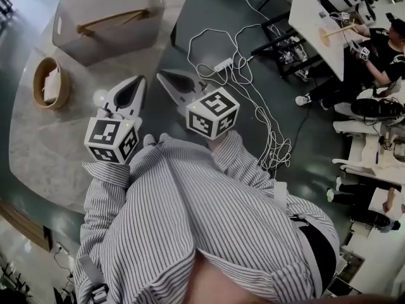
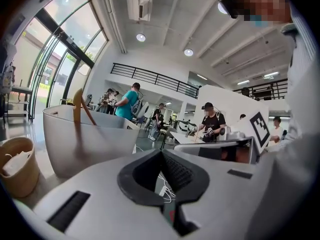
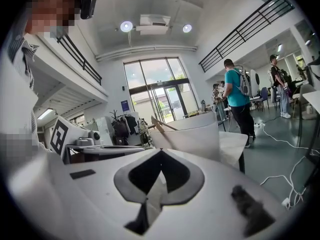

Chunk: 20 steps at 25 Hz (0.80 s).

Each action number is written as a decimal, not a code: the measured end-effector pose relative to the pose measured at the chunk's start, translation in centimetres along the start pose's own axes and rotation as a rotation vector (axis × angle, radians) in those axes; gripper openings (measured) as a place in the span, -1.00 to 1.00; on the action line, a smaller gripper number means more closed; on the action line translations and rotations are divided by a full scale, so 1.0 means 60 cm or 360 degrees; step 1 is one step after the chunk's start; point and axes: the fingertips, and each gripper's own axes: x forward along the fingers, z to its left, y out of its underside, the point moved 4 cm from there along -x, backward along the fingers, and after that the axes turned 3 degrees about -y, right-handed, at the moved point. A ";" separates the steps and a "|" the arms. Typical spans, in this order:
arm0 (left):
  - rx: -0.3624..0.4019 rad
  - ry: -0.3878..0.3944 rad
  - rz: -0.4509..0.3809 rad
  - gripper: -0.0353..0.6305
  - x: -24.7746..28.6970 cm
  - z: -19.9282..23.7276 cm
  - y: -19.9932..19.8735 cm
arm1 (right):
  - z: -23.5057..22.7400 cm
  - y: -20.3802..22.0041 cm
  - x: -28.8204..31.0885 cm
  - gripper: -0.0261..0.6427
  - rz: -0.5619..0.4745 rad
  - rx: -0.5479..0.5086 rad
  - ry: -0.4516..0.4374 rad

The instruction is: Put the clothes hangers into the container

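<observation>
I am holding the left gripper (image 1: 138,82) and right gripper (image 1: 163,75) side by side at the table's (image 1: 44,138) edge. Beyond them the container (image 1: 85,49) is sitting, a hanger (image 1: 111,21) lying inside, a basket (image 1: 39,75) standing nearer at left.

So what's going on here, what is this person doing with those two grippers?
A person in a striped shirt holds a gripper in each hand, close to the chest, over the near edge of the table. The left gripper and the right gripper are both shut and hold nothing. A wooden hanger lies inside the white container on the table's far side, near a small round basket.
</observation>
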 end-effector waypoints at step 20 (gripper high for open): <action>-0.0006 -0.0029 0.0040 -0.87 0.004 0.006 0.007 | 0.001 0.004 0.013 -0.88 0.0054 -0.0109 -0.0003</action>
